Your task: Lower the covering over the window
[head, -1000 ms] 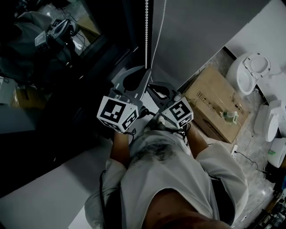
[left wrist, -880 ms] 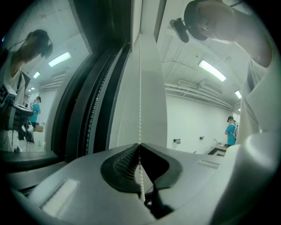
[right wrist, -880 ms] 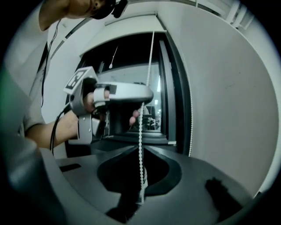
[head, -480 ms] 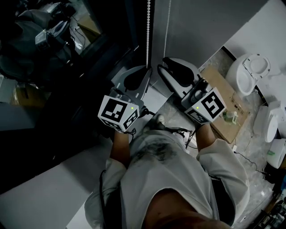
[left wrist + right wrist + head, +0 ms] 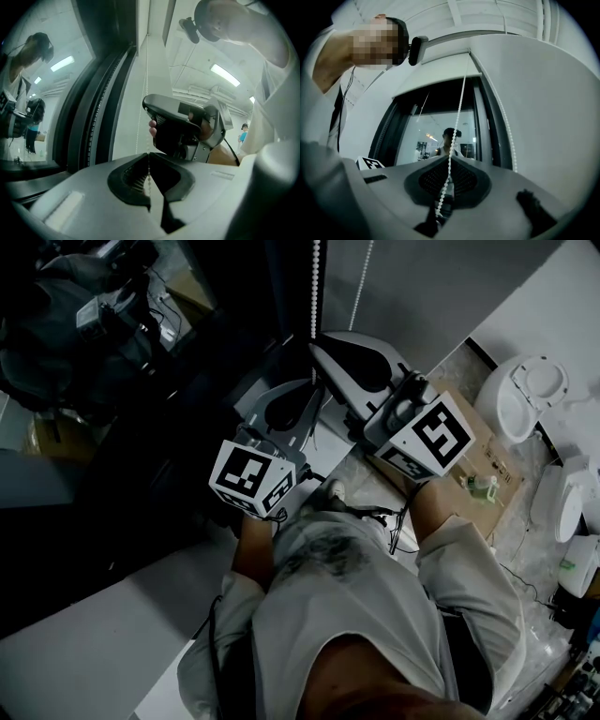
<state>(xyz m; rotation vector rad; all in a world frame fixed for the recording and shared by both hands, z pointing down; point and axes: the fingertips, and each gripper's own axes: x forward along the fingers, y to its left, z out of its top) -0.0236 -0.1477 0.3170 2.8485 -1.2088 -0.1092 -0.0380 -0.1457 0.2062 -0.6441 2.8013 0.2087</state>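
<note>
Below the head camera, black-and-white square marker patterns are shown on the cubes of both grippers. Print on the cardboard box [image 5: 489, 452] is too small to be read. The box is set on a speckled floor [image 5: 525, 549], beside white moulded parts [image 5: 530, 395], and a small bottle [image 5: 481, 486] is stood on it. The dark window [image 5: 112, 381] is seen at the left, a grey wall [image 5: 431, 296] at the right. The bead cord [image 5: 315, 287] is hung between them, down to the right gripper [image 5: 317, 345], which is held just above the left gripper [image 5: 312, 390].

Along the left gripper's fingers, the cord is seen pinched where the fingertips meet. Ceiling strip lights [image 5: 225, 75] are mirrored in the glass.

Along the right gripper's fingers, the fingertips are drawn together with the cord run between them. The pale covering [image 5: 440, 77] is seen only across the top of the window, with bare dark glass left below its lower edge.
</note>
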